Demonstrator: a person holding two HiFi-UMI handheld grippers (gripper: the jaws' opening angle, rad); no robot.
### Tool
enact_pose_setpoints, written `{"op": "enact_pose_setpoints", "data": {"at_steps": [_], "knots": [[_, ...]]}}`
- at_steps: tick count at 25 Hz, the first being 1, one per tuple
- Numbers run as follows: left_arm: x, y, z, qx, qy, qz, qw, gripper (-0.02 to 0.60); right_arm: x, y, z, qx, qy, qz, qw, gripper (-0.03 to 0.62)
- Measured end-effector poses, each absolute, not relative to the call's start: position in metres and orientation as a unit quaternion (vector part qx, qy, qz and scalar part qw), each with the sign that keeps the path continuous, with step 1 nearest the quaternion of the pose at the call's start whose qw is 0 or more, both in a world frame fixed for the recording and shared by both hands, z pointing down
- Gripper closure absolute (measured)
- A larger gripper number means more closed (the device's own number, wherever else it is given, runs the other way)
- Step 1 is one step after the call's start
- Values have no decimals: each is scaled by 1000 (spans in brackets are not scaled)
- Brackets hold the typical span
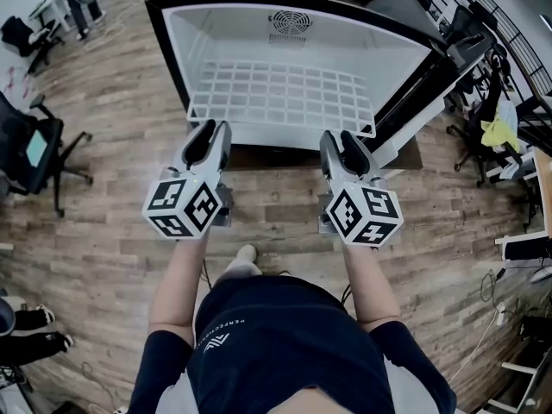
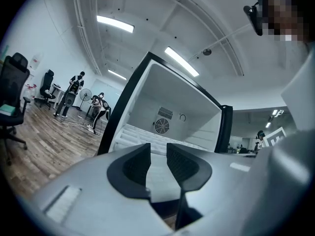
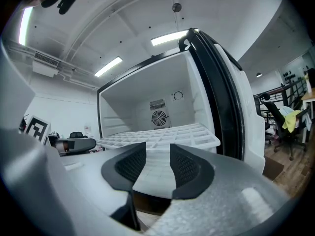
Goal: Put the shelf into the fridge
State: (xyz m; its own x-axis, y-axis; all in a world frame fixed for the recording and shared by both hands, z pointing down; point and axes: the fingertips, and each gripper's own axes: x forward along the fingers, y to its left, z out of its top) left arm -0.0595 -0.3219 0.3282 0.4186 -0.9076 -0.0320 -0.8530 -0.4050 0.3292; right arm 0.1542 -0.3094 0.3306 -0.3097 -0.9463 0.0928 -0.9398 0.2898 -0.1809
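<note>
head view shows the white grid shelf (image 1: 280, 93) lying flat inside the open fridge (image 1: 177, 46), with its back edge toward the rear wall and its front edge at the mouth of the cabinet. a round fan vent (image 1: 291, 21) sits on the rear wall, at 12 o'clock from the shelf. the fridge door (image 1: 414, 89) stands swung out at the 3 o'clock side.

the left gripper (image 1: 209, 134) is at about 7 o'clock from the shelf, just beside its front left corner. the right gripper (image 1: 343, 143) is at about 5 o'clock, just beside the front right corner. both point level toward the fridge.

left gripper view shows its two dark jaws apart, with a clear gap between the pads; the shelf is seen past them and nothing is pressed, so this claw is released. right gripper view shows the same: the jaws stand apart, the shelf's front edge is beyond the tips, not pinched, so this claw is also released.

further out, a wooden floor (image 1: 112, 231) lies all around the fridge. a black office chair (image 1: 39, 145) stands at 9 o'clock, well apart from the fridge. more chairs (image 1: 483, 136) and black racks stand at 2 o'clock.
</note>
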Motion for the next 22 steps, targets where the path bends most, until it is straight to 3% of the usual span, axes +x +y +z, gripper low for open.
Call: {"op": "enact_pose_setpoints", "data": {"at_steps": [22], "knots": [[-60, -360, 327, 838, -528, -77, 115, 494, 158, -347, 328, -590, 803, -88, 5, 461]]}}
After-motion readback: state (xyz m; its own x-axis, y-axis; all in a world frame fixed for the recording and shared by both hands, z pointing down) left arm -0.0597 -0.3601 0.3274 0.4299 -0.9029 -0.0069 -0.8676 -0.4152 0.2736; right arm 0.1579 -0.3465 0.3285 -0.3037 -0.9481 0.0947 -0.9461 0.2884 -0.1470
